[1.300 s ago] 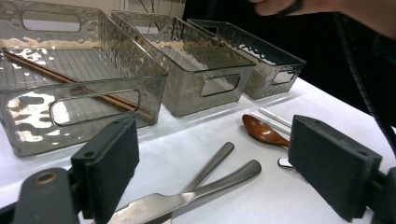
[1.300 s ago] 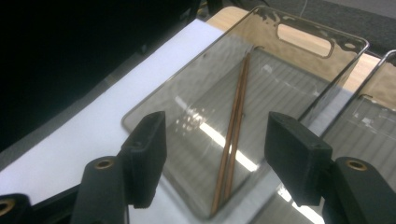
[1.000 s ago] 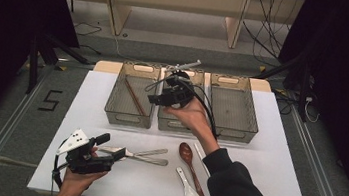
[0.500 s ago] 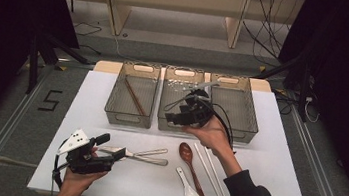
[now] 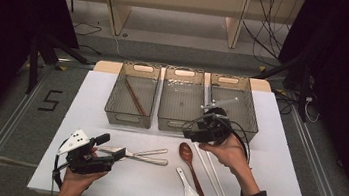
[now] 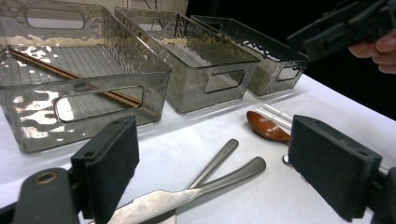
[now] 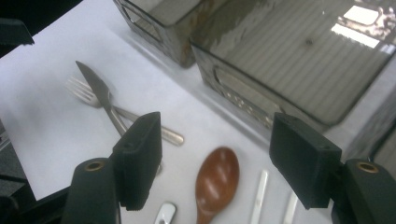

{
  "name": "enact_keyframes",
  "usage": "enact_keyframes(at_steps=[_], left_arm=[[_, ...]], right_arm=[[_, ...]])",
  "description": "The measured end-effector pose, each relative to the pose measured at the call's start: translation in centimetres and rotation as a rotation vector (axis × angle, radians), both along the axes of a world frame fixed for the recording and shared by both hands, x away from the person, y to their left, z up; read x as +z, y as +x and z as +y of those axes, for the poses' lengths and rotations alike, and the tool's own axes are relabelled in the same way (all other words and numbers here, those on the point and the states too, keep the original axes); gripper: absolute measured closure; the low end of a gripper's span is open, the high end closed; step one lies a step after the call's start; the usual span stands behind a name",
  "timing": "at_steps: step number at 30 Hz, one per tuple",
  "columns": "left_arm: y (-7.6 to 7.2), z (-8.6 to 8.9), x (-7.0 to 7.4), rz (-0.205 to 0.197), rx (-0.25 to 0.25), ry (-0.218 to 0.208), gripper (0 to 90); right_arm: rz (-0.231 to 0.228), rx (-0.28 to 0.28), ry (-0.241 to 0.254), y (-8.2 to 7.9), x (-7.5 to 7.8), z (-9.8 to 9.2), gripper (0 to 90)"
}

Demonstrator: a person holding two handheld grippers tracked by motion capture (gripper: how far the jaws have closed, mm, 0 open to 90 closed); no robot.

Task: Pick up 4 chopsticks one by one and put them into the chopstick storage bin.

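Right gripper (image 7: 215,163), jaws open, above the wooden spoon (image 7: 215,183): light, rigid, smooth; best grasped mid-handle.

glossy brown wooden spoon (image 7: 215,184); brushed metal knife (image 6: 187,196); rippled clear plastic bins (image 6: 84,88); matt white tabletop (image 5: 265,159)

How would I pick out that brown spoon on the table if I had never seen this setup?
Start at the three clear plastic bins along the far side of the white table. Just in front of the middle bin lies the glossy reddish-brown wooden spoon, bowl towards the bins. The white ceramic spoon beside it is shorter, and the white chopsticks on its other side are thin and straight.
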State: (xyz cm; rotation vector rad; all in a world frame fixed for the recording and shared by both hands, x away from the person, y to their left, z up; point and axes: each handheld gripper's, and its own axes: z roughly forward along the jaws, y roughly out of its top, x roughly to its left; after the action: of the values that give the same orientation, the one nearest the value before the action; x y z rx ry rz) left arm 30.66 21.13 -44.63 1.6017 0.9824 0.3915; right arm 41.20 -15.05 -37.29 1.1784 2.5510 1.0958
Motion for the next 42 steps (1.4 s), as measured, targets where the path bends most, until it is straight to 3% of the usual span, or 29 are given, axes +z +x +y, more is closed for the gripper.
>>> enact_keyframes(at_steps=[13, 42], left_arm=[[0.0, 0.0, -0.1, 0.005, 0.005, 0.004, 15.9], [0.1, -0.2, 0.0, 0.01, 0.009, 0.006, 15.9]], right_arm=[[0.0, -0.052, -0.026, -2.0, -1.4, -3.2, 34.9], [0.119, -0.034, -0.197, -3.5, -4.1, -4.3, 35.7]])
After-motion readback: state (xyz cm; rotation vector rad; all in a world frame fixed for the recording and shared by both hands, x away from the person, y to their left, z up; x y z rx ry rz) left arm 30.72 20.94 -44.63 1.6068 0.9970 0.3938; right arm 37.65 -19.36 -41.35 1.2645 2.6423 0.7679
